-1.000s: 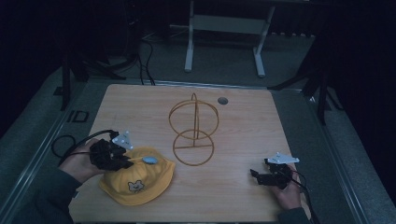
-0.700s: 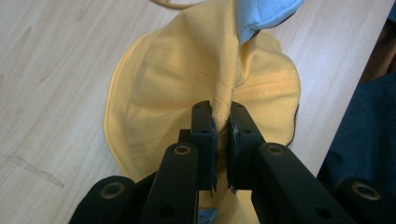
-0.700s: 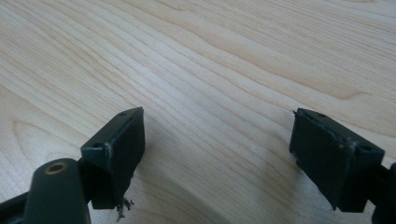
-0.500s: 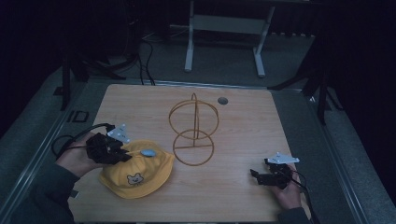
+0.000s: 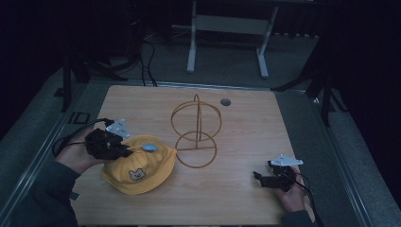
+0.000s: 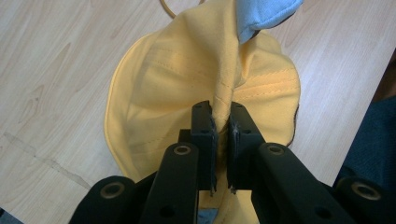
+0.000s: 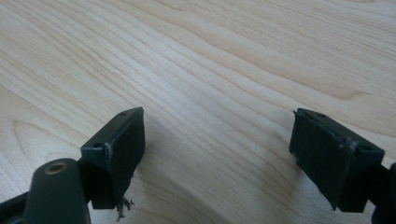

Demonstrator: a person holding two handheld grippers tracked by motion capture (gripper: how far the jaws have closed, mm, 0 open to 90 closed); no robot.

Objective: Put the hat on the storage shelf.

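Left gripper view shows the left gripper (image 6: 220, 128) pinching the yellow hat (image 6: 187, 79); the right gripper (image 7: 217, 154) rests wide apart. Next, probably lifting it onto the wire stand (image 5: 196, 135).

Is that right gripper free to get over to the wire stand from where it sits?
Probably yes. The right gripper rests open near the table's front right, holding nothing, and bare wood lies between it and the wire stand. The yellow hat, pinched by the left gripper, sits on the stand's other side.
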